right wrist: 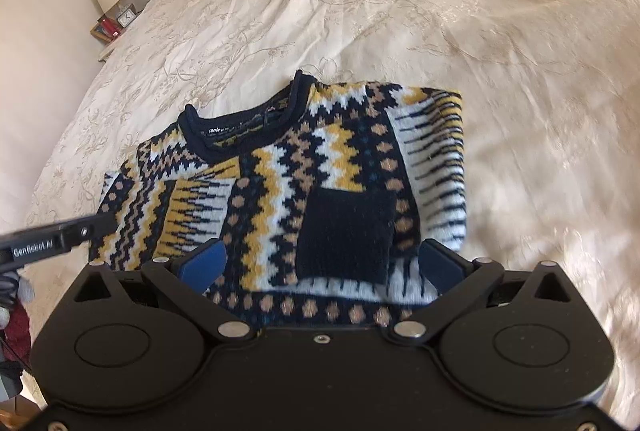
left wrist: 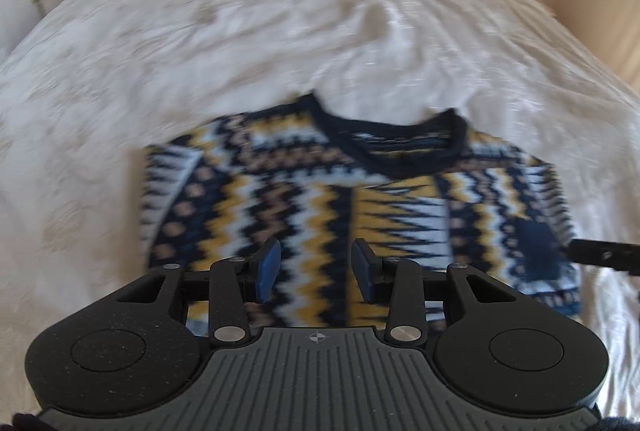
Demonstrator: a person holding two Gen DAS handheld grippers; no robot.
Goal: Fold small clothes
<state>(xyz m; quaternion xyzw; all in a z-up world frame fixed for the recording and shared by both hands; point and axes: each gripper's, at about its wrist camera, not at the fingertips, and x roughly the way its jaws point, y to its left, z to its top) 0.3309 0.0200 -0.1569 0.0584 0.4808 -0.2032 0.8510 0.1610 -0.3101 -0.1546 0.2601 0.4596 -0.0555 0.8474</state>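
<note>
A patterned sweater [right wrist: 304, 187] is lying partly folded on the bed [right wrist: 460, 11], wide bedspread lying open beyond its collar. Above its hem, the left gripper [left wrist: 316, 267] and right gripper [right wrist: 320, 263] are hovering, jaws apart, gripping nothing.

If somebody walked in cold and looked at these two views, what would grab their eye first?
The patterned sweater in navy, yellow and white, lying partly folded on the cream bedspread. Next, the left gripper and right gripper, both open just above its near hem.
</note>
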